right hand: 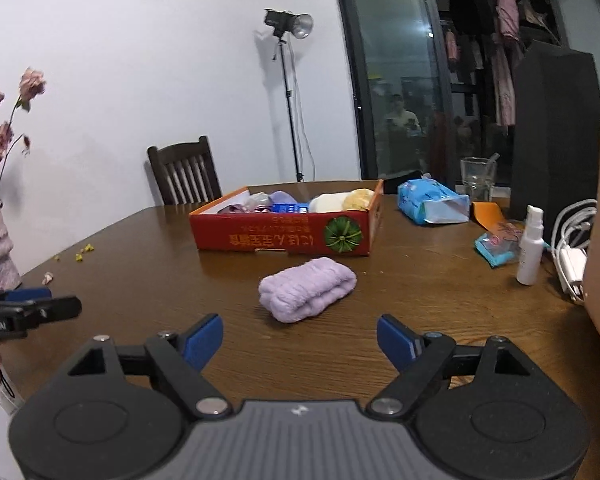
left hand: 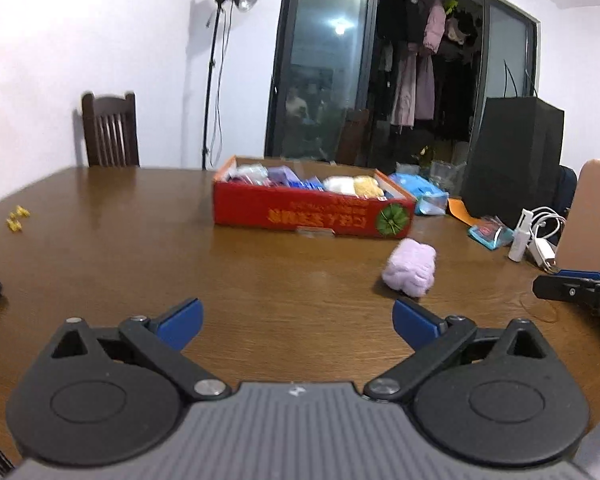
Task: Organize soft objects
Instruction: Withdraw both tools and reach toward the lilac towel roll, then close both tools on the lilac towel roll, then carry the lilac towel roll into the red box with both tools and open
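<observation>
Both claws, the left gripper [left hand: 298, 322] and right gripper [right hand: 300, 340], hang spread and empty over the desk [right hand: 148, 272], lined up toward the lilac towel [right hand: 308, 288] lying mid-desk before the red box [right hand: 280, 236] awaiting it.

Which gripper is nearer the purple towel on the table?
Right. The right gripper faces the purple towel just ahead, jaws open. The left gripper sits off to the towel's left, open too.
</observation>
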`<state>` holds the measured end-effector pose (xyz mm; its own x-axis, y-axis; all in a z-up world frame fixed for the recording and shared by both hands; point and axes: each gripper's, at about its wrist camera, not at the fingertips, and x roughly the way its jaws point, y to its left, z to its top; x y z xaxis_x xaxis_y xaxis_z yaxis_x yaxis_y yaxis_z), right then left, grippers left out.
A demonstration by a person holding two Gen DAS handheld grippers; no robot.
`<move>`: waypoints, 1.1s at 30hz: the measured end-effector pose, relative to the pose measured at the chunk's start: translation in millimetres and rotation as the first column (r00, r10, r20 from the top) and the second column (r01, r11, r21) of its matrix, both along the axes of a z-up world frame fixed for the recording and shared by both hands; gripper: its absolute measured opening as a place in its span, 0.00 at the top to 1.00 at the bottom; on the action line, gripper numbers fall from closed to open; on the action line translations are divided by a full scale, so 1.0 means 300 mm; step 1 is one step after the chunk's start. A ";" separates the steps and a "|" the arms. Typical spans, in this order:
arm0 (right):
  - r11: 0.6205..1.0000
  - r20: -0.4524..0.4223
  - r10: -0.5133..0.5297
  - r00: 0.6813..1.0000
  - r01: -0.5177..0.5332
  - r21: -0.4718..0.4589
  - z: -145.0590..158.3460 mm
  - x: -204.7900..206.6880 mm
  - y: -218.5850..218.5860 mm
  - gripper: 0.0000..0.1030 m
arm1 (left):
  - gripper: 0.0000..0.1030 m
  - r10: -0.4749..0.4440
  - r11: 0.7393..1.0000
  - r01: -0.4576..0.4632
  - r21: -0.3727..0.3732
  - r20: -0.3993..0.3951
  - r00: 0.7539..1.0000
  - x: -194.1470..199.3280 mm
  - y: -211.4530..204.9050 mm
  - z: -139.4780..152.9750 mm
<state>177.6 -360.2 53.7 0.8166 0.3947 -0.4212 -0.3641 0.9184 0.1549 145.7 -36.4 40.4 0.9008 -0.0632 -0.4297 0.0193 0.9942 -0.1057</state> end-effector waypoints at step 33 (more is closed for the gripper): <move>0.957 -0.300 0.163 0.940 -0.078 0.278 -0.184 0.362 0.134 0.81 | 0.73 -0.347 0.874 0.236 -0.425 -0.206 0.915 0.419 0.043 -0.121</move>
